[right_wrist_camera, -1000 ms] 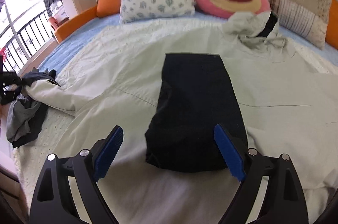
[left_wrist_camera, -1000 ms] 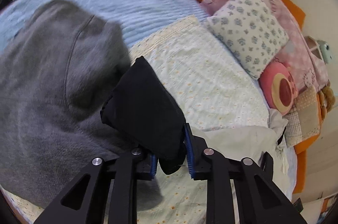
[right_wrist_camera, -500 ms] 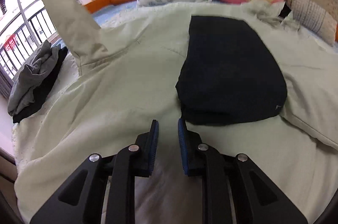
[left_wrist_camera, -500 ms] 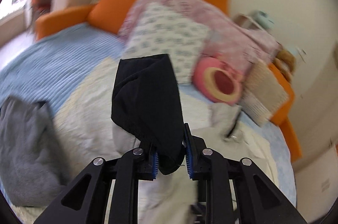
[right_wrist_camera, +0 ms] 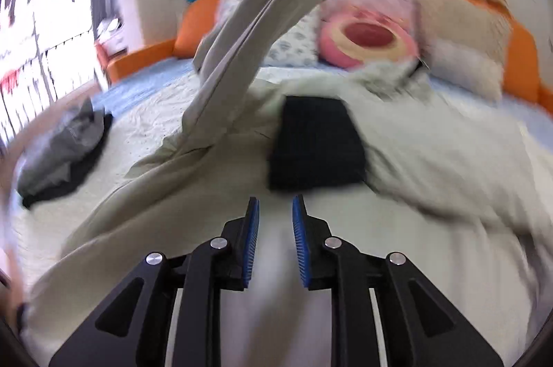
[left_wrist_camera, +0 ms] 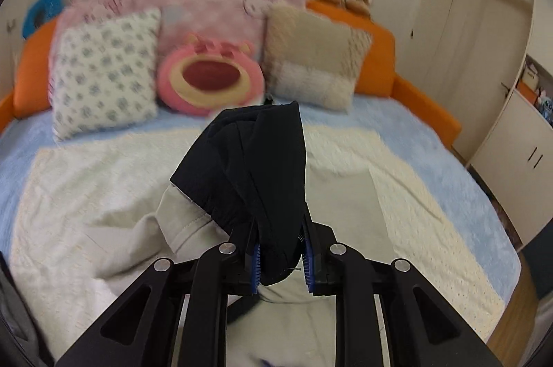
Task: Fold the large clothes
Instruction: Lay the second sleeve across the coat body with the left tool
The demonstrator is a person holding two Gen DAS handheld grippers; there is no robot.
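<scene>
Right wrist alone shows sleeve (right_wrist_camera: 262,3) raised.

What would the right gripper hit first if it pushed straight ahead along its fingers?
Probably the beige jacket spread on the bed: its fabric fills the space just past the right gripper. The folded black pad lies further along the same line. Motion blur leaves the depth uncertain.

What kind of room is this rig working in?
Most likely a home bedroom. The garments lie on a bed with an orange padded surround, several pillows and a pink plush cushion lean at its head, and closet doors line the wall.
</scene>
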